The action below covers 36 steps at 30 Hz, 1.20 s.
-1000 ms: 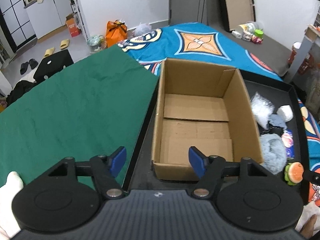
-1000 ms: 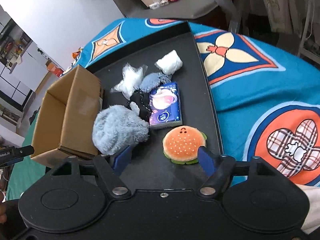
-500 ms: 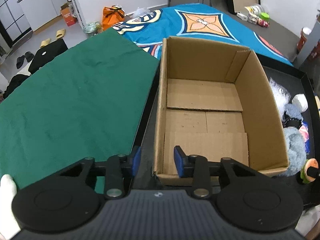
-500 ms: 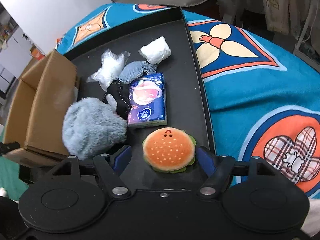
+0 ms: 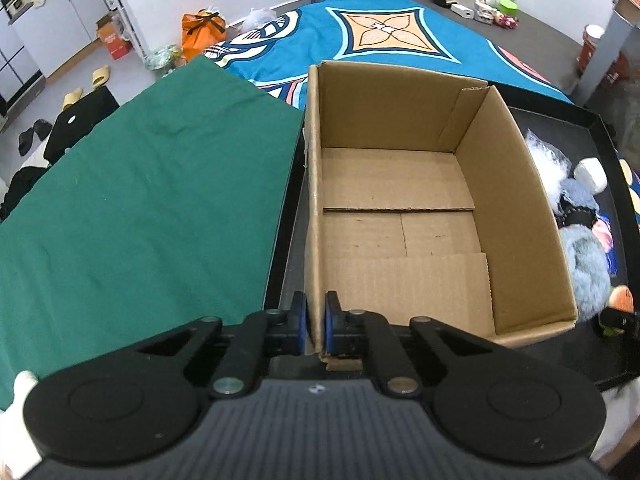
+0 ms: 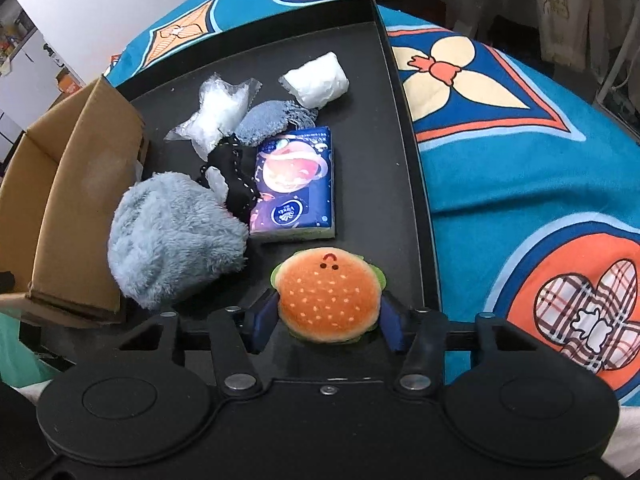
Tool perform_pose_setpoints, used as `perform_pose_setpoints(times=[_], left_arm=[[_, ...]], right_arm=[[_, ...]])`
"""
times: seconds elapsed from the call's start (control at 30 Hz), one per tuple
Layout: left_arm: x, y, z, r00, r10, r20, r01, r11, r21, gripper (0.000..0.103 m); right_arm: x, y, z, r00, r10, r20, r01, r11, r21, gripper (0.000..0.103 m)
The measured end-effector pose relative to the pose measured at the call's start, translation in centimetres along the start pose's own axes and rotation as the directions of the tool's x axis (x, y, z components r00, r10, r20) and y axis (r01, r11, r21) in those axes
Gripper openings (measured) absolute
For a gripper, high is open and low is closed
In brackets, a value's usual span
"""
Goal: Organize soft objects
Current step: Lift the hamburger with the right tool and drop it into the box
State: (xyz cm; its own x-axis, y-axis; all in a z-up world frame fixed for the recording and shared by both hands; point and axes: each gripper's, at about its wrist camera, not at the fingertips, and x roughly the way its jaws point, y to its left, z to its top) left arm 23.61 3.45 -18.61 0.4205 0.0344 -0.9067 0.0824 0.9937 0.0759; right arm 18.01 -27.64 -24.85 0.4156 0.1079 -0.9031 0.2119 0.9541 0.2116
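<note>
My left gripper [image 5: 316, 320] is shut on the near left wall of the empty cardboard box [image 5: 400, 120], one pad inside and one outside. The box stands on the black tray [image 6: 360, 120]. My right gripper [image 6: 328, 322] is closing on the hamburger plush [image 6: 328, 292], and its blue pads touch both sides of the bun. Beyond it lie a fluffy grey-blue plush [image 6: 172, 240], a tissue pack [image 6: 296, 184], a black strap item [image 6: 236, 176], a grey knit piece [image 6: 268, 120], a clear bag [image 6: 220, 112] and a white roll [image 6: 316, 80].
A green cloth [image 5: 140, 200] covers the surface left of the tray. A blue patterned blanket [image 6: 520, 160] lies under and right of the tray. The tray's raised rim [image 6: 404, 100] runs along the right of the soft things. Room clutter stands far behind.
The left jaws closed from wide open onto the box's near left wall. The right gripper sank toward the hamburger plush and its jaws narrowed until the pads met it.
</note>
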Motion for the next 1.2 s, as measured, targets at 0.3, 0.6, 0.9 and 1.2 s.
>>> perform_pose_setpoints(times=[0.3,0.6,0.9,1.2], left_arm=[[-0.7,0.3,-1.3,1.000,-0.027,-0.010,0.028,0.999,0.038,0.008],[0.1,0.5,-1.7,1.000,0.025,0.000,-0.025,0.999,0.032,0.009],[-0.3,0.7,-2.1,0.999,0.036,0.011,-0.037,0.999,0.015,0.009],[-0.8,0.6,-2.4,0.996,0.081,0.039,-0.082,0.996,0.020,0.011]], right_arm=[[-1.4,1.0,-0.4,0.999,-0.004,0.038,0.006,0.998,-0.056,0.051],[-3.7,3.1,-0.1,0.996,-0.010,0.092,0.021,0.992,-0.123,0.051],[-6.1,5.5,-0.3,0.985,-0.018,0.170,0.046,0.986,-0.161,0.051],[-8.1,8.5,0.0,0.967,0.011,0.254,0.046,0.975,-0.216,0.051]])
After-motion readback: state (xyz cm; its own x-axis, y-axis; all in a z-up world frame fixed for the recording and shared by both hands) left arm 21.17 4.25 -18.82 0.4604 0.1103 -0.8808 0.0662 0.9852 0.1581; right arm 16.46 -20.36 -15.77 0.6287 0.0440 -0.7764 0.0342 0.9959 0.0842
